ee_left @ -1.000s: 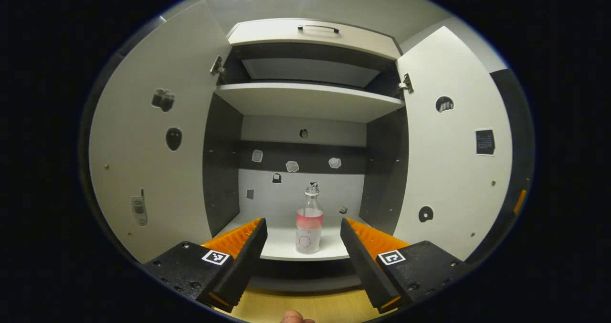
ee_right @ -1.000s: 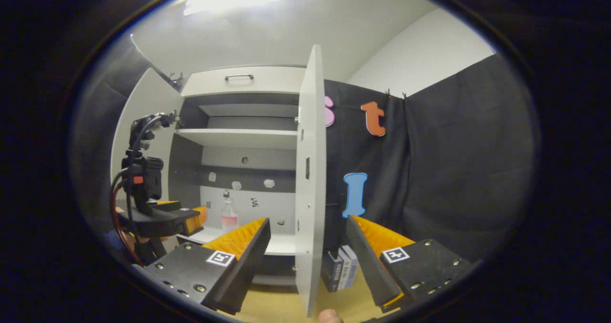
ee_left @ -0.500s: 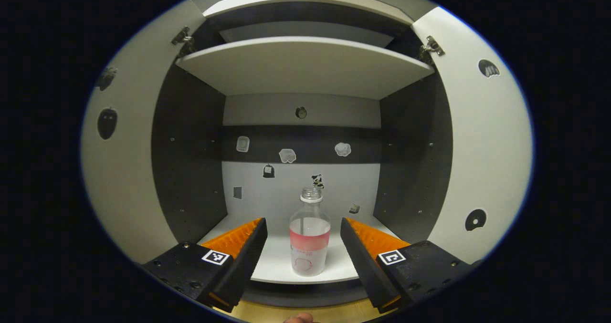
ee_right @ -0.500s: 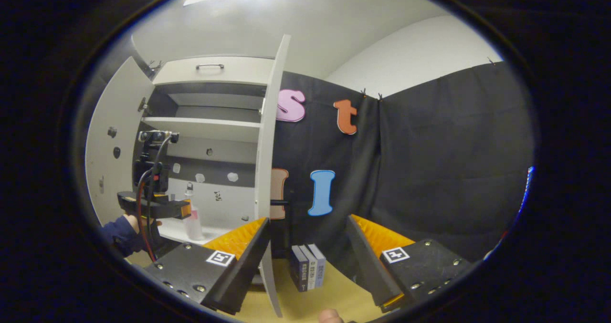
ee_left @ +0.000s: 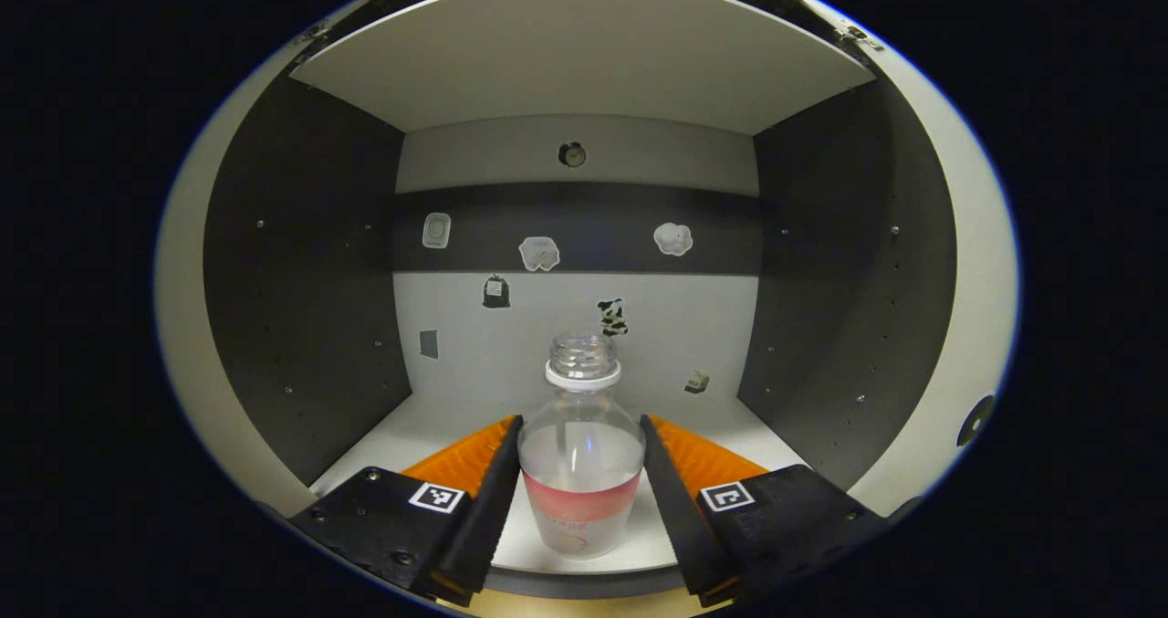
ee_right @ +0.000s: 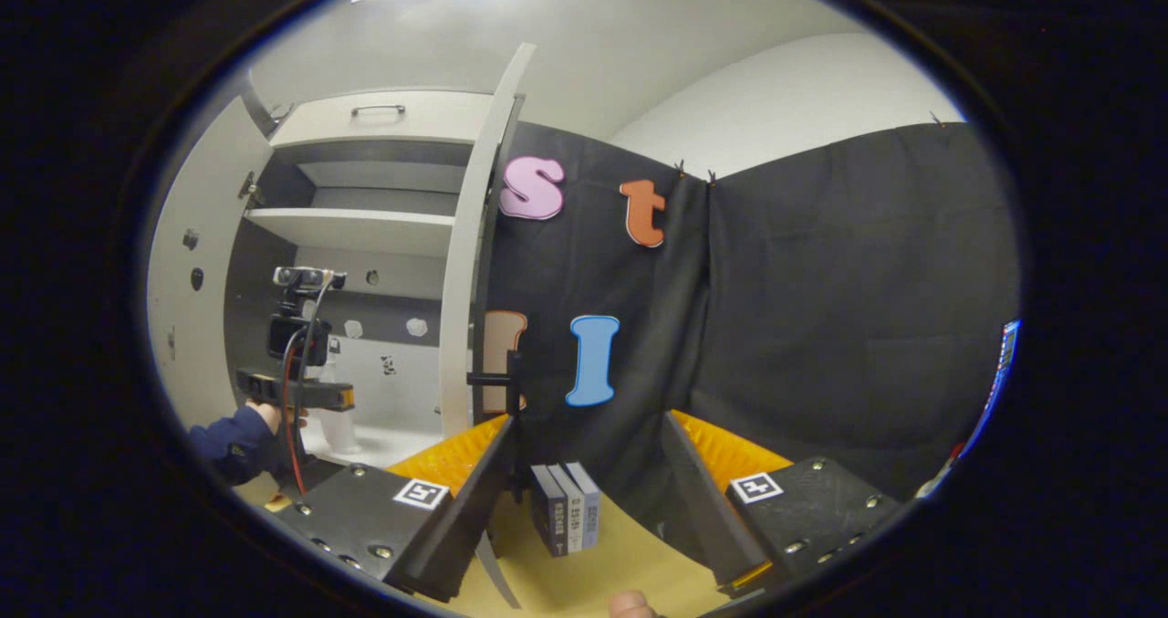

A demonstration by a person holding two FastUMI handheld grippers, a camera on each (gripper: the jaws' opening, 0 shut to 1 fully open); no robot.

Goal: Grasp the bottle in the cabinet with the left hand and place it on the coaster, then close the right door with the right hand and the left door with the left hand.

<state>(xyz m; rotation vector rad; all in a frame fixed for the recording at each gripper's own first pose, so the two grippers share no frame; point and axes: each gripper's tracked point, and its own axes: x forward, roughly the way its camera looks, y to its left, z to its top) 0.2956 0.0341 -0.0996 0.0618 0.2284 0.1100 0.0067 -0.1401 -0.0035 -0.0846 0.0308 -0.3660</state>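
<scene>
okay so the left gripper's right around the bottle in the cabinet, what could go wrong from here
1. The bottle has no cap and holds liquid, so tilting it on the way out could spill it.
2. The left gripper flanks its smooth rounded body; whether the fingers press yet is unclear. A weak or off-centre squeeze might let it slip or tip.
3. The shelf sits overhead, so lifting too high could knock the bottle's neck against it.

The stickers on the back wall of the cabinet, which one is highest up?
The small round dark sticker, alone on the pale strip just under the shelf. The three pale stickers sit lower, on the dark band.
</scene>
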